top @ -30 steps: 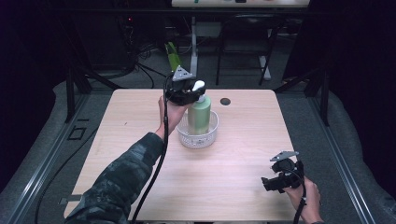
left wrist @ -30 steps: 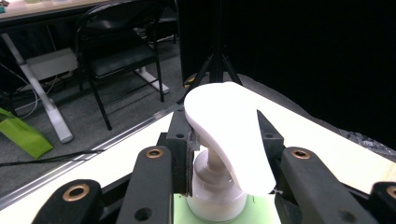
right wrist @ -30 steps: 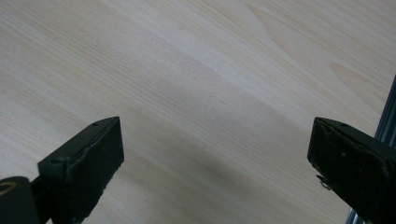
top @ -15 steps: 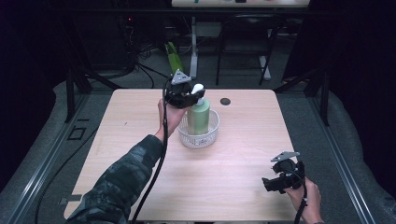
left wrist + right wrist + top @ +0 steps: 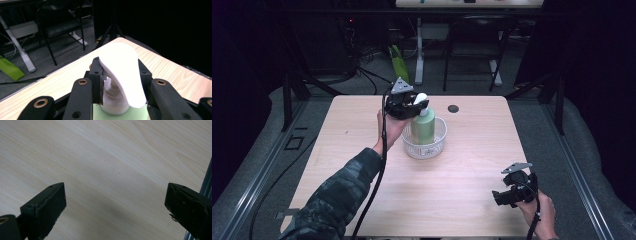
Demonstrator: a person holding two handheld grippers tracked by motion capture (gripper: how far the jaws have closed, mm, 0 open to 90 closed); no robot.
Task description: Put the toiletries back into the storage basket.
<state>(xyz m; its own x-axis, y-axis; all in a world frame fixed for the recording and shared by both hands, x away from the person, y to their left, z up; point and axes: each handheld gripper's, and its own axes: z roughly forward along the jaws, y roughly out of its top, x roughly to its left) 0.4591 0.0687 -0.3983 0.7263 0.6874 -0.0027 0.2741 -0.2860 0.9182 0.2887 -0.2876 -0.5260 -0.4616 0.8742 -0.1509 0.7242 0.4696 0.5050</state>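
- Pump bottle point(image 5: 423, 127) stands in the clear bowl point(image 5: 424, 146) mid-table; my left fingers point(image 5: 96, 75) clamp its neck.
- Right fingers point(image 5: 47, 207) hang open, idle.
- Next: probably lift straight up, clearing the bowl's rim.

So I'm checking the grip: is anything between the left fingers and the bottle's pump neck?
Nothing visible: the left gripper is closed directly on the bottle just under its pump head, over the bowl.
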